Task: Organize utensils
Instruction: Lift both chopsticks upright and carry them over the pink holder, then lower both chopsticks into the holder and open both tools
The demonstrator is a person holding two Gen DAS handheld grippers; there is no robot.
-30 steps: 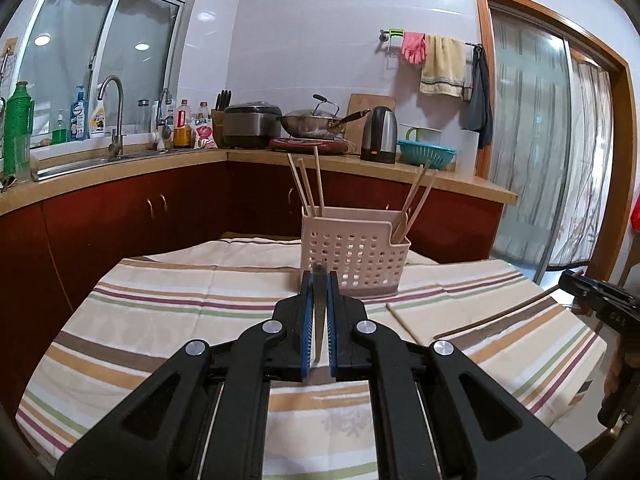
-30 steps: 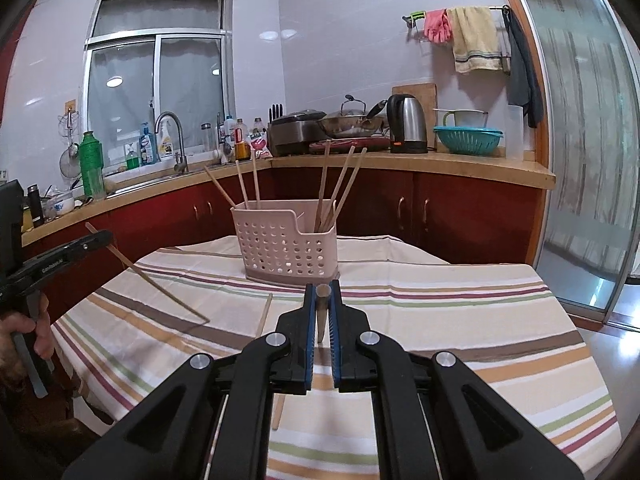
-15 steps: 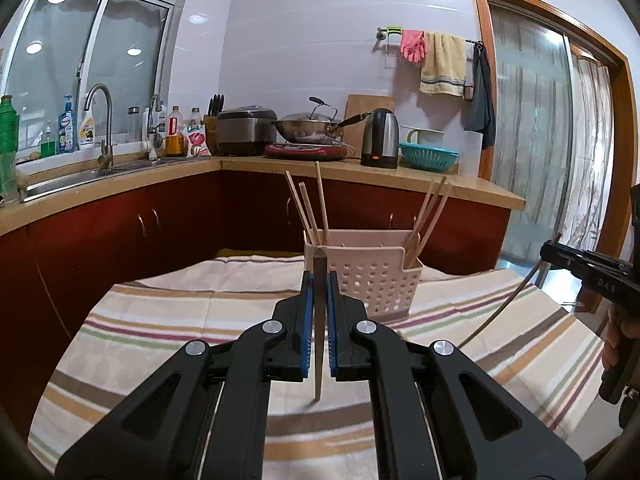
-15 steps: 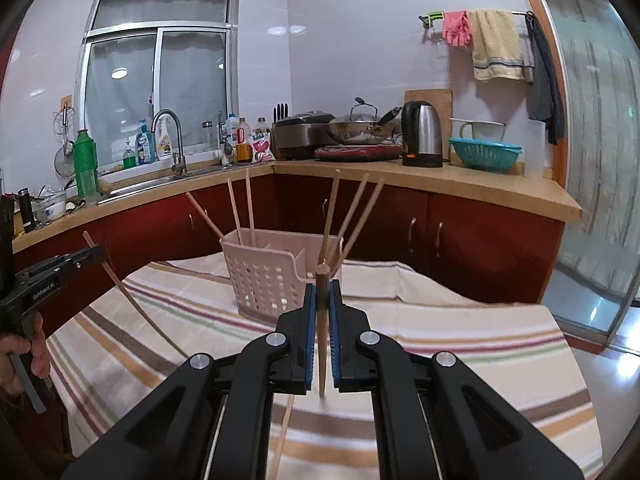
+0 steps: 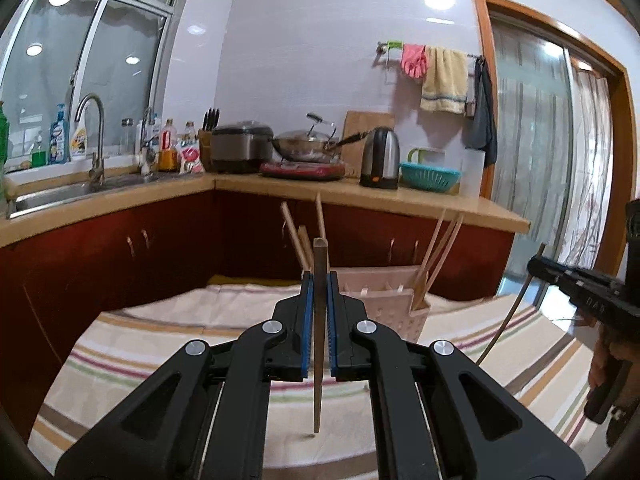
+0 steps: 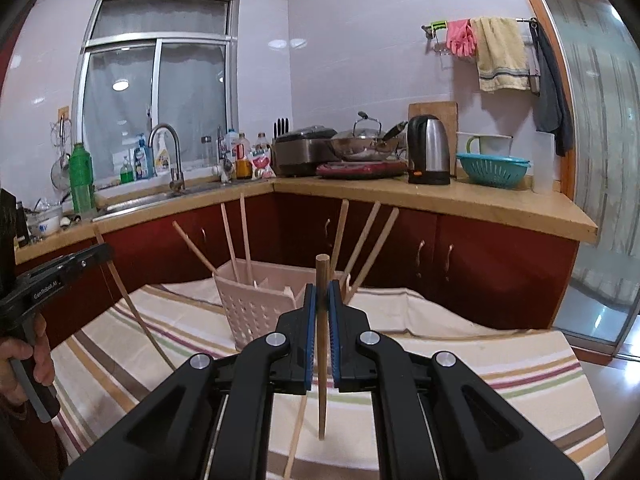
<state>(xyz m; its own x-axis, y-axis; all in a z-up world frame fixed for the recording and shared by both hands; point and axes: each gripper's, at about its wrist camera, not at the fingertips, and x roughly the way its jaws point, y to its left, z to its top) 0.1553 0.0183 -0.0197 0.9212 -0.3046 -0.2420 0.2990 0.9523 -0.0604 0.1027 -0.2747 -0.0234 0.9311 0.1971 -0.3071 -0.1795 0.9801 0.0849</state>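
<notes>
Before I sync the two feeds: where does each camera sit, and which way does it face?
Left wrist: rides the left gripper, clamping a chopstick; faces the pink caddy; right gripper enters at right.
Right wrist: rides the right gripper, clamping another chopstick; left gripper enters at left.
Shared: caddy, striped tablecloth, kettle.

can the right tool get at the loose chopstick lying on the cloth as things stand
Probably not yet: the right tool is shut on a chopstick of its own. The loose chopstick lies uncovered on the tablecloth just below, otherwise free.
</notes>
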